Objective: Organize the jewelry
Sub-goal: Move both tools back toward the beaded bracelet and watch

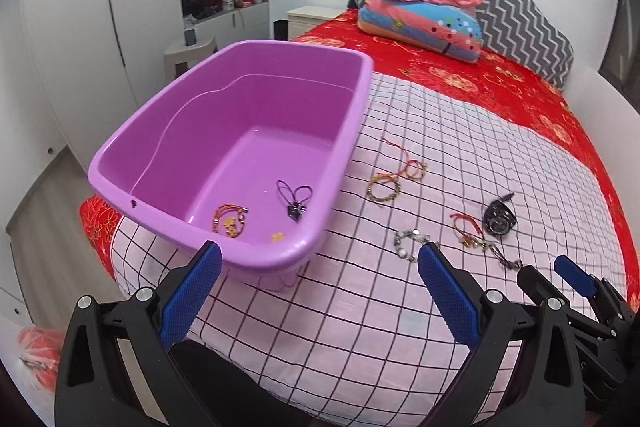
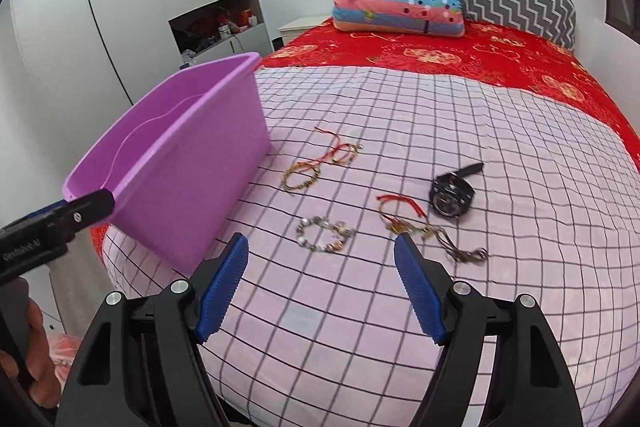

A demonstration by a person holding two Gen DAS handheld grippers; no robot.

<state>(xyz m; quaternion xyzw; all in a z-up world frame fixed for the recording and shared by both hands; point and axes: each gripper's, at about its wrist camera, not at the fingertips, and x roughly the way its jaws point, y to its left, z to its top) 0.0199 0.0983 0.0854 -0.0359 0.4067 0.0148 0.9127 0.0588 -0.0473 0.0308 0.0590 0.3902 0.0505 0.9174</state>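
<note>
Tub: purple tub (image 1: 224,131) stands on the bed (image 1: 400,307), on its checked sheet
In tub: red-gold bracelet (image 1: 230,221), dark cord charm (image 1: 294,201), small gold piece (image 1: 277,236)
On sheet: beaded bracelet (image 2: 325,234), two cord bracelets (image 2: 320,163), red tasselled cord (image 2: 404,213), watch (image 2: 452,197), all right of the tub
Left hand-held gripper (image 1: 320,259): jaws wide apart, nothing between, over the tub's near corner
Right hand-held gripper (image 2: 322,251): jaws wide apart, empty, above the beaded bracelet, not touching it
</note>
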